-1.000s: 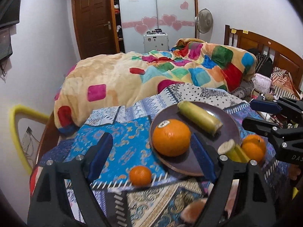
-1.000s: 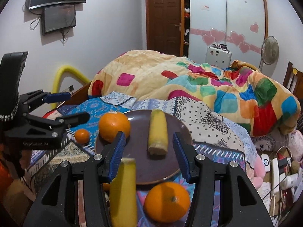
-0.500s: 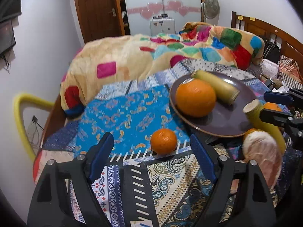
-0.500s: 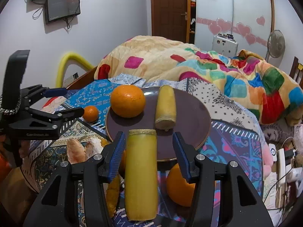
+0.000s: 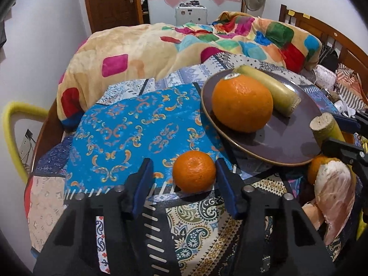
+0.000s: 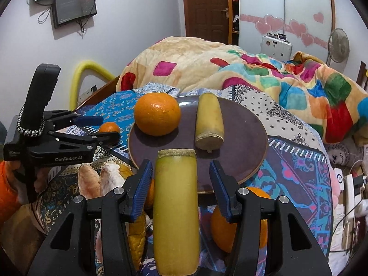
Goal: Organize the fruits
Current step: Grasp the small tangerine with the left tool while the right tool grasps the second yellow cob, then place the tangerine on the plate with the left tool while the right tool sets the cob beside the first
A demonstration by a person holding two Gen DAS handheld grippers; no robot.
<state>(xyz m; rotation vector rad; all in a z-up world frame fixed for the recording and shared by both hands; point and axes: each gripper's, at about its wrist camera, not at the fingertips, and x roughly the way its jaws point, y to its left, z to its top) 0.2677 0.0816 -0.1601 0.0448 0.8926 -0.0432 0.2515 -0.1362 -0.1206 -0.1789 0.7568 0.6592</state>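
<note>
At the near edge of the blue cloth, lowered onto the small orange with the left gripper. Jaws just narrowed around it: right pad touching the peel, left pad apart, so not yet pinched. Farther right, clamped in the right gripper, the yellow stalk piece, over the near rim of the brown plate. Likely next: squeeze, then lift to the plate.

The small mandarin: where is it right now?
In the left wrist view the small mandarin sits on the blue patterned cloth, between the left tongs, just before the purple plate.
</note>
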